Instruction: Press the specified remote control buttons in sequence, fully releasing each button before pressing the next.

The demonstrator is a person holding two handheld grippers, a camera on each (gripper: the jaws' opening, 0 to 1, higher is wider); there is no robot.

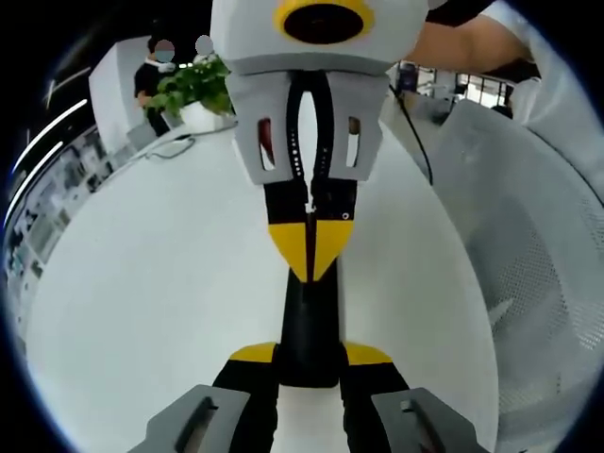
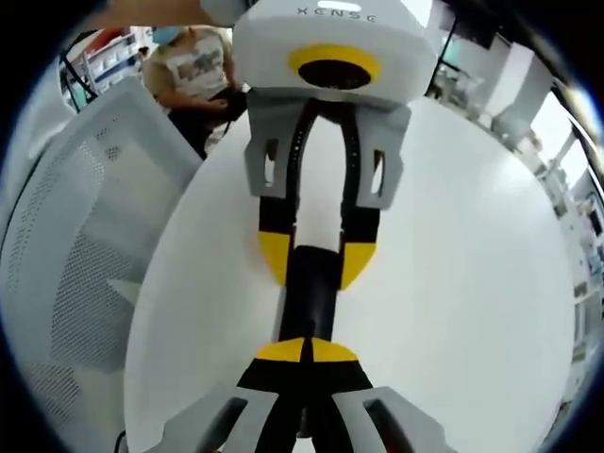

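L gripper [image 1: 309,363] sits at the bottom of the left gripper view, jaws narrow and clamped on the near end of the remote [image 1: 308,321], yellow tips either side of it. From there the remote, a slim black bar, runs straight away over the white table [image 1: 142,283], so its long axis lines up w/ both grippers.

R gripper [image 1: 310,247] comes in from the far end, facing L, jaws closed to a point, tips touching or just above the remote's top face; can't tell which. In the right gripper view, R gripper [image 2: 307,351] shows its pinched yellow tips over the remote [image 2: 310,293], w/ L gripper [image 2: 314,260] holding it beyond.

Judgement: L steadies, R is nearer the buttons and presses; the move is a straight down-and-up. Buttons too dark to make out.

Beyond: mesh chair [image 1: 528,245], plant [image 1: 193,85], a person [image 1: 156,80].
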